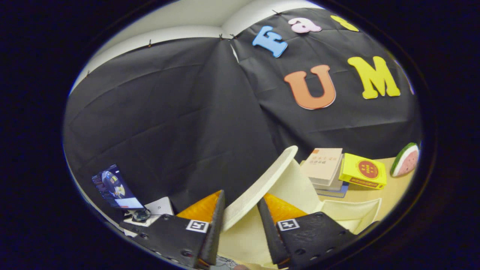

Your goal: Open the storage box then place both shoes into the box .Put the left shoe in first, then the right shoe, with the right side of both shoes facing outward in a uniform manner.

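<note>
My gripper (240, 197) holds the cream lid (270, 174) of the storage box, with the lid's rim pinched between both fingers. The lid is lifted and tilted, and it runs up and away from the fingers towards the black cloth wall. Under it, to the right of the fingers, lies the pale open box (352, 212) with its inner wall showing. The inside of the box is mostly hidden by the lid and my right finger.
Beyond the box, a stack of books (323, 167) lies on the wooden table (390, 191), with a yellow book (363, 171) next to it. A watermelon-slice toy (405, 159) stands further right. A lit screen (114, 187) and a white device (159, 207) sit left of my fingers.
</note>
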`<state>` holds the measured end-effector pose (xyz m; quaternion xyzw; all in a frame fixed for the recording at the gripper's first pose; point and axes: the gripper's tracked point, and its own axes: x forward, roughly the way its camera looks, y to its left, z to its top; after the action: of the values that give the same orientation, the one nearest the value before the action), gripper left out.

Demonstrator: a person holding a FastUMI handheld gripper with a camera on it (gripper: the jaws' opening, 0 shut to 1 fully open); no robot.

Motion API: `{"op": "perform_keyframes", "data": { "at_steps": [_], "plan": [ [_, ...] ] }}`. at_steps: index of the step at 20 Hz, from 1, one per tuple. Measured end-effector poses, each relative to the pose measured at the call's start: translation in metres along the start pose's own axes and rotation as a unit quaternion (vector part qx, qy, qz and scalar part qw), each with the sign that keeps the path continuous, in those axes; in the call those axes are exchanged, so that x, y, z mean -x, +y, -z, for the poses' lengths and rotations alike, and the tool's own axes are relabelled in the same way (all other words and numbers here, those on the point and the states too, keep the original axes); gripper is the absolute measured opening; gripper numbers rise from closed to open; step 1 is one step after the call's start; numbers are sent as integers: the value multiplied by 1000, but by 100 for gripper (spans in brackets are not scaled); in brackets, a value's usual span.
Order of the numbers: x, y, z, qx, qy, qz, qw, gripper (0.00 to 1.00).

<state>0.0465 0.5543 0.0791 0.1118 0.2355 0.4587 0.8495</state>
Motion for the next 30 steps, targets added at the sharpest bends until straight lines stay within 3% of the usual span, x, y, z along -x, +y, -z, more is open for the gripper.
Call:
{"op": "perform_keyframes", "data": {
  "at_steps": [3,7,12,17,26,30],
  "plan": [
    [-7,21,5,8,-2,-12,1000,92],
    [0,25,7,27,-16,-4,1000,94],
    [42,0,-13,80,-88,40,992,96],
    [122,-58,-24,126,-151,100,975,95],
    [280,-180,-22,139,-192,202,950,95],
    [344,-242,2,158,-182,254,937,95]
  ]
}}
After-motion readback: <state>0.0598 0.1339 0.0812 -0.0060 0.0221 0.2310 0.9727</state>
